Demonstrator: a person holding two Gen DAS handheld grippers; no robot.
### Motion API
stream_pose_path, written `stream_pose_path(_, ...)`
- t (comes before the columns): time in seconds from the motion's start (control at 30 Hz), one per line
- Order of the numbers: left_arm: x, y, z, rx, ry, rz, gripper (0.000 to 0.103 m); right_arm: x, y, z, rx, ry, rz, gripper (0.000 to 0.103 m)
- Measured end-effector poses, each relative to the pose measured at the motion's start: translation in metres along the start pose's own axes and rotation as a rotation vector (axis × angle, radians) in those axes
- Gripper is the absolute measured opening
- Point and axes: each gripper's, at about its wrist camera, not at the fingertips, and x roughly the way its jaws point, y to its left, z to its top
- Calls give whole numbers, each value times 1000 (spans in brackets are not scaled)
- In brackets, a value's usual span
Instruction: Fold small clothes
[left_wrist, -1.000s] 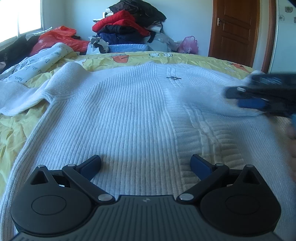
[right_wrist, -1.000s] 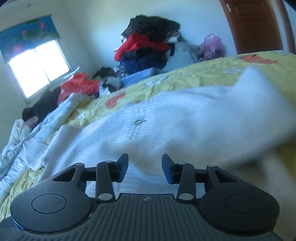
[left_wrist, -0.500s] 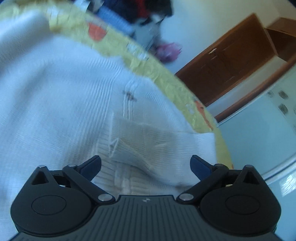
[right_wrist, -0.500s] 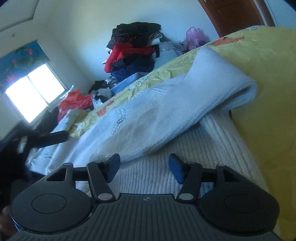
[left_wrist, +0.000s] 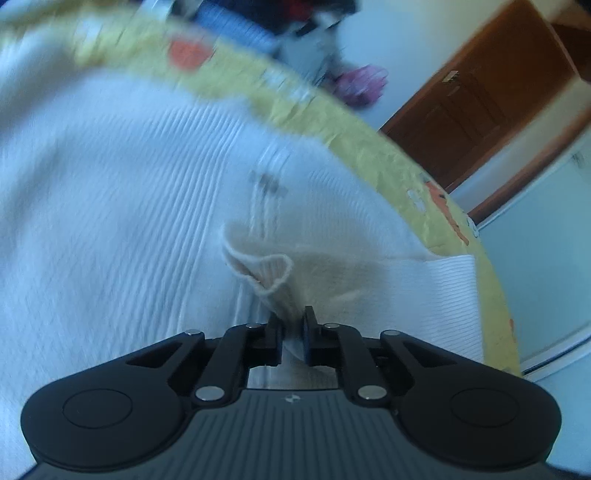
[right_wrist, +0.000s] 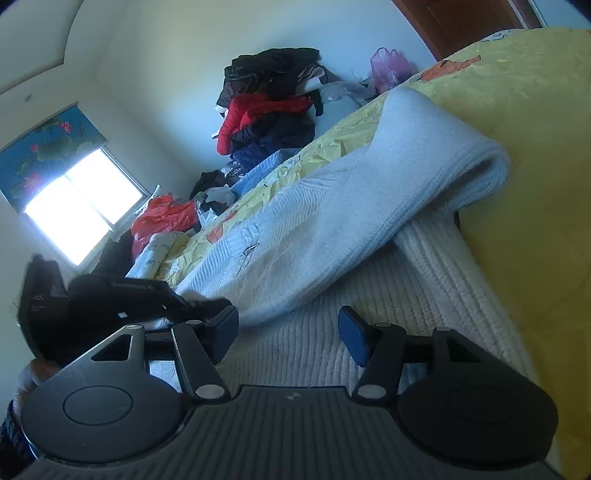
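White knit sweater (left_wrist: 110, 192) is lying spread on the yellow bedsheet (right_wrist: 535, 155), one sleeve (right_wrist: 369, 206) folded across its body. Left claw (left_wrist: 293, 328) is pinching the sleeve's cuff (left_wrist: 266, 269), pads squeezed together on the fabric, just over the sweater's ribbed hem. Right claw (right_wrist: 288, 334) is hovering over the sweater's lower part, jaws apart, nothing between them. Beyond the sweater, a clothes pile (right_wrist: 269, 107) is sitting against the wall, window (right_wrist: 74, 206) to its left.
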Motion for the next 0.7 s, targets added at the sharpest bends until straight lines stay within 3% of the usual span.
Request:
stream_pose_path(0.17, -45, -18, 18, 185, -203, 42, 9, 0, 0, 0, 1, 0, 0, 64)
stream_pose_path(0.3, -83, -2, 24, 273, -338, 126, 9, 0, -1, 0, -1, 1, 0, 64)
stream_pose_path(0.43, -85, 39, 24, 237, -308, 201, 9, 0, -1, 1, -3, 1, -2, 65)
stream_pose_path(0.63, -51, 91, -2, 174, -187, 297, 9, 1, 2, 2, -28, 9, -21, 65)
stream_pose_path(0.7, -48, 96, -13, 178, -225, 287, 12, -1, 10, 4, -69, 20, -56, 66)
